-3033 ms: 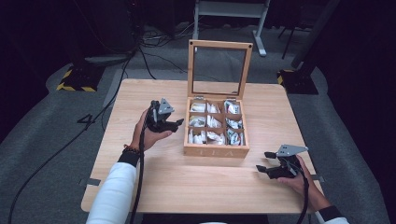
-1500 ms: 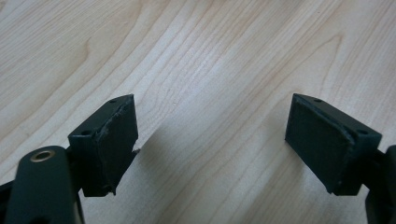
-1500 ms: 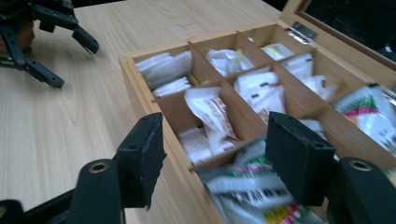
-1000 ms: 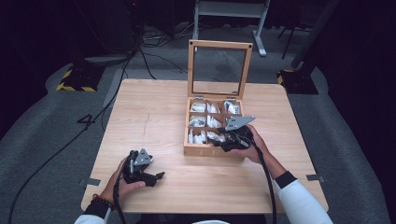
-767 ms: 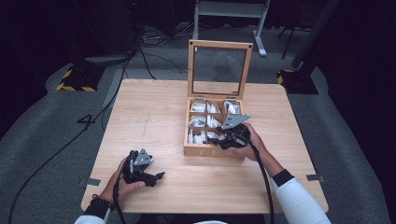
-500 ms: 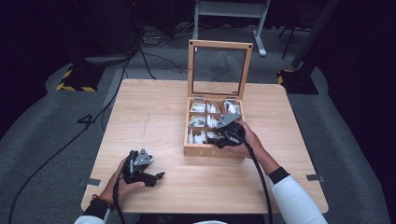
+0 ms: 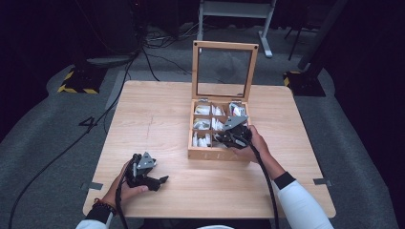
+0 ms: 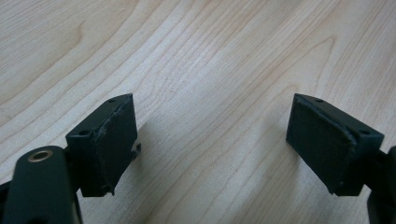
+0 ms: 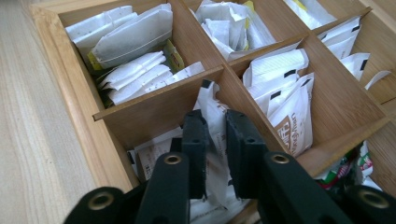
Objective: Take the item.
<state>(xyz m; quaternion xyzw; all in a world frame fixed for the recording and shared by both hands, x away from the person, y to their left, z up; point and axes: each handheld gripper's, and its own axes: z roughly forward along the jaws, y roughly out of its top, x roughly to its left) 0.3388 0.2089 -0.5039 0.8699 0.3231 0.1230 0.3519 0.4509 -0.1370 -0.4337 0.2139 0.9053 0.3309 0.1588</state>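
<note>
The wooden box [image 7: 219,153] stood near the centre of the table [image 7: 157,119], its glass-paned lid [image 7: 224,71] raised upright at the far side. Its interior was divided into compartments filled with white tea bag sachets.

The right claw [image 7: 228,138] was lowered into the box at its near right portion, held by the right hand [image 7: 250,143]. In the right gripper view, the right claw [image 9: 215,154] was clenched on a white sachet [image 9: 211,116]: the 2 black jaws pressed against either face of the sachet, which stood upright between them in the nearest compartment, just beside a wooden divider [image 9: 159,100]. The sachet's top edge rose above the jaw tips. Neighbouring compartments held further sachets [image 9: 285,93], lying apart from the jaws.

The left claw [image 7: 160,181] rested on the table near its front left edge, well apart from the box, held by the left hand [image 7: 126,188]. In the left gripper view, the left claw [image 8: 212,140] was released, with the 2 jaws spread wide and bare table wood between them.
</note>
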